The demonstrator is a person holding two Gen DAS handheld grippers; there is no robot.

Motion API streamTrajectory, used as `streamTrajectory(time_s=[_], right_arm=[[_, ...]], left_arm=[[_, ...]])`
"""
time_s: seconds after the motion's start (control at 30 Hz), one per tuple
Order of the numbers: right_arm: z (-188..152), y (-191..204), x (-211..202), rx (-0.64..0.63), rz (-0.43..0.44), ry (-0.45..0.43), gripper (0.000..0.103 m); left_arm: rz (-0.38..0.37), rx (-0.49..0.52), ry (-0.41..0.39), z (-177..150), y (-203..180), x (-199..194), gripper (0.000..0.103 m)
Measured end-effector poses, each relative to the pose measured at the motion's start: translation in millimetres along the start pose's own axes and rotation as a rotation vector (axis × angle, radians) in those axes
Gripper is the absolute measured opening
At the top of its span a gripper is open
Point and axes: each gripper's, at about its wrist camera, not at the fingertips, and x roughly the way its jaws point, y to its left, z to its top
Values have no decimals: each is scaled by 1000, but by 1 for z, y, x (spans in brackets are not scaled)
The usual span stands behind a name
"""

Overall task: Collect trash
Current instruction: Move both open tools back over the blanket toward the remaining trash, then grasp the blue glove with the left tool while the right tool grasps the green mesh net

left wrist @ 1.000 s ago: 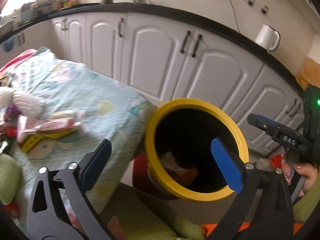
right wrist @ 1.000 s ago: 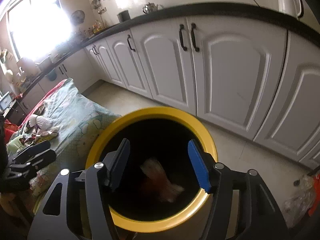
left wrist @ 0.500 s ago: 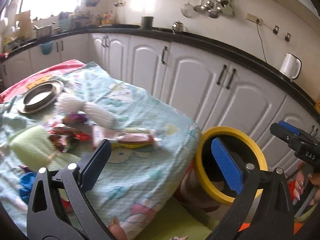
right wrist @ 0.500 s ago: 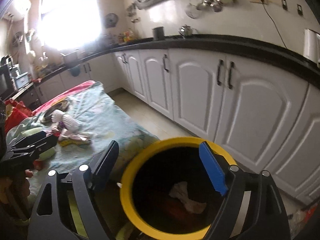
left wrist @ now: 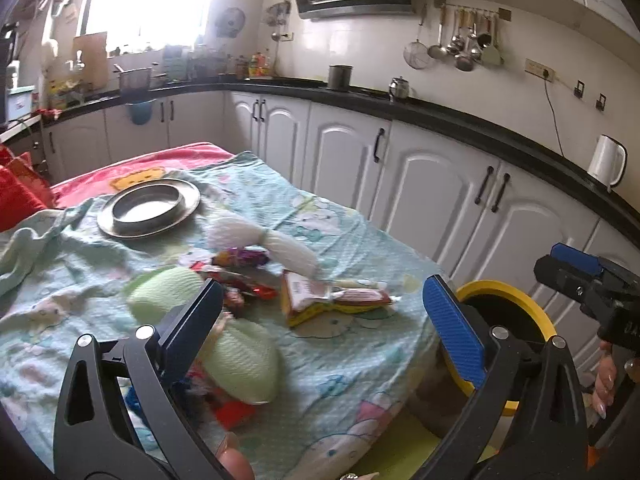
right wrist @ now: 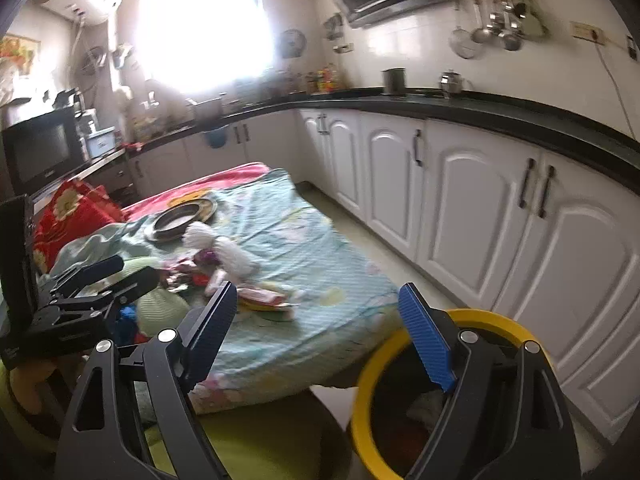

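Trash lies on the blue-clothed table [left wrist: 348,364]: a yellow and red packet [left wrist: 332,300], a purple wrapper [left wrist: 240,258], red wrappers [left wrist: 248,286], a white crumpled bag [left wrist: 280,240] and pale green wads [left wrist: 240,356]. My left gripper [left wrist: 322,304] hangs open over this pile, holding nothing. The yellow-rimmed bin [left wrist: 508,288] stands on the floor at the table's right end. My right gripper [right wrist: 318,308] is open and empty, beside and above the bin [right wrist: 364,384], which has trash inside [right wrist: 424,404]. The left gripper [right wrist: 104,276] shows at the left of the right wrist view.
A steel plate [left wrist: 148,208] sits at the far side of the table, with a red cloth [left wrist: 20,196] beyond it. White cabinets [left wrist: 432,196] under a black counter run along the right. A green seat cushion [right wrist: 256,440] lies below the grippers.
Both grippers rose and swung left, from the bin's mouth to the table. The right jaws widened. Trash that was falling into the bin now rests inside.
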Motion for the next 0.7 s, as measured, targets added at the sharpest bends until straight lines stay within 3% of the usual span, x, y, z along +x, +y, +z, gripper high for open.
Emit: streamTrajectory(time_s=[0.47,0.7], right_arm=[[-1,74,40,-122,159,57,80],[-13,105,68,-203,239,128,80]], left_arm=[[115,-96,-24,-3,68,-20,92],[173,-171,13,-13,111,-25,92]])
